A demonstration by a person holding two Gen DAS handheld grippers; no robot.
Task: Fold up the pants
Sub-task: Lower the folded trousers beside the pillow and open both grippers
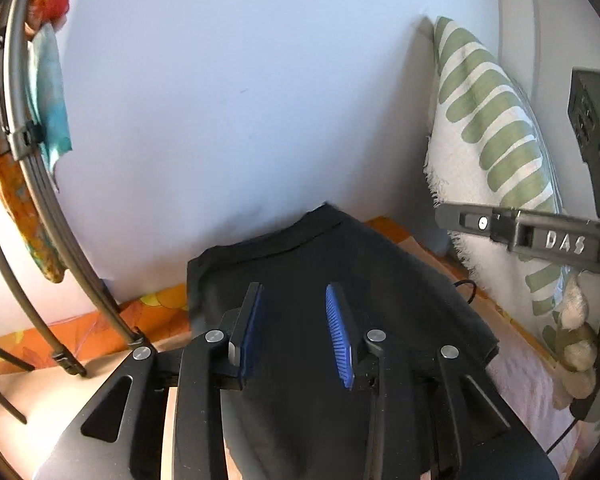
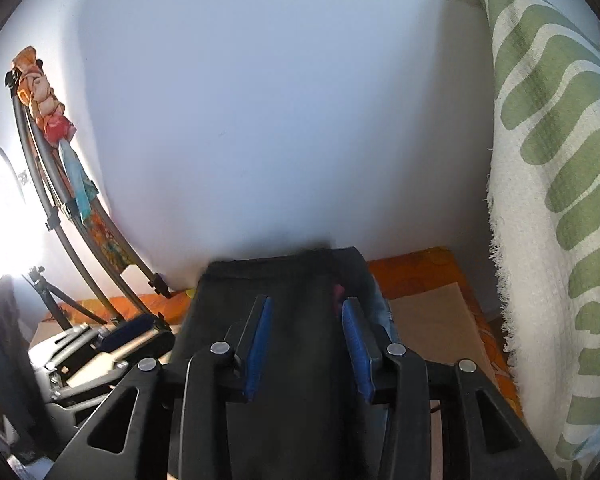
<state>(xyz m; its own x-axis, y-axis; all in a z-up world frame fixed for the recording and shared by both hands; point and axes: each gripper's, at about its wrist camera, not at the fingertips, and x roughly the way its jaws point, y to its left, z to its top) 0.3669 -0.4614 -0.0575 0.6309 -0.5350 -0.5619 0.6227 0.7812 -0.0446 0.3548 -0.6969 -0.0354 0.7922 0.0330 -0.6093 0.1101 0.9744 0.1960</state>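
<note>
While both grippers hang over it, one pair of black pants (image 1: 340, 264) lies folded on the surface, its far edge close to the pale wall (image 1: 240, 100); the right wrist view shows the same pants (image 2: 284, 280) running from under the fingers toward that wall. Two grippers are in view: the left gripper (image 1: 296, 320) has its jaws spread, blue pads (image 1: 338, 332) apart with nothing pinched between them, the black cloth lying below; the right gripper (image 2: 306, 340) likewise stands with jaws spread over the pants and grips nothing, though whether its pads brush the cloth I cannot tell. One cushion (image 1: 496, 140), white with green stripes and a fringed edge, leans upright at the right, beside the wall. One orange patterned cloth (image 1: 156, 304) covers the surface along the wall, with a plain tan patch (image 2: 432, 320) nearer, just right of the pants. At the left, a bundle of curved dark rods (image 1: 28, 160) leans against the wall, wrapped in orange, red and turquoise fabric (image 1: 48, 92). One thin black cable (image 1: 468, 288) loops near the cushion's foot. Bright light glares at the far left in the right wrist view, beside one tripod (image 2: 52, 300).
</note>
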